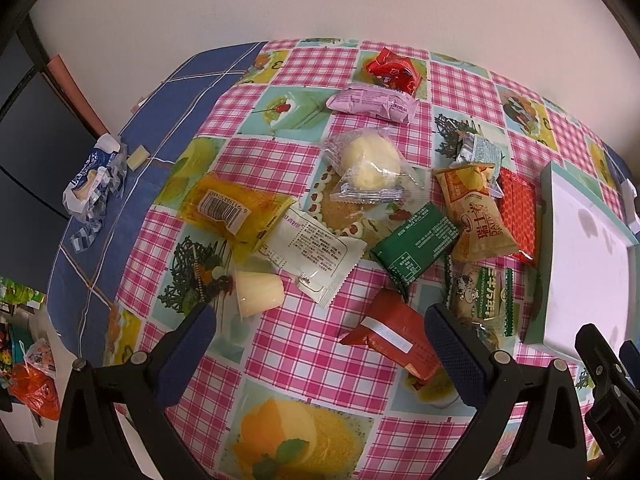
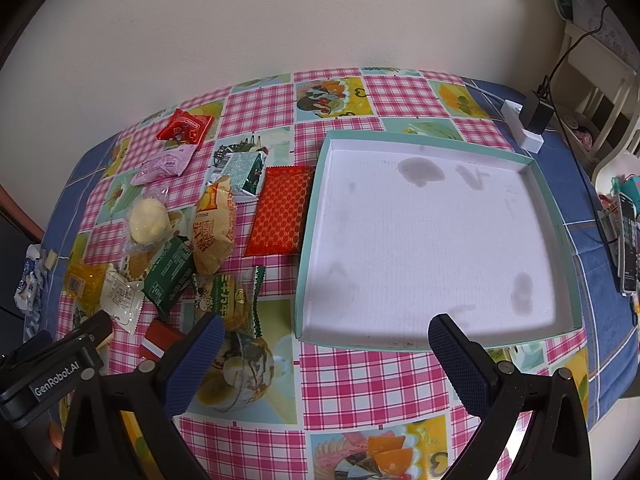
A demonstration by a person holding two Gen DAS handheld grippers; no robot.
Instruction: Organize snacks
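Observation:
Several wrapped snacks lie scattered on the checked tablecloth (image 1: 304,356): a dark red packet (image 1: 394,330), a green packet (image 1: 416,244), a white packet (image 1: 316,254), a clear-wrapped yellow bun (image 1: 370,162), a jelly cup (image 1: 258,292) and an orange-red flat pack (image 2: 280,210). An empty shallow box with a teal rim (image 2: 316,204) and white floor sits to their right. My left gripper (image 1: 320,320) is open, hovering just in front of the dark red packet. My right gripper (image 2: 326,330) is open and empty above the box's near edge.
A crumpled blue-white wrapper (image 1: 94,178) lies at the table's left edge. A white power strip with a black plug (image 2: 528,120) sits behind the box. A phone (image 2: 628,248) lies at the right edge. The wall is close behind the table.

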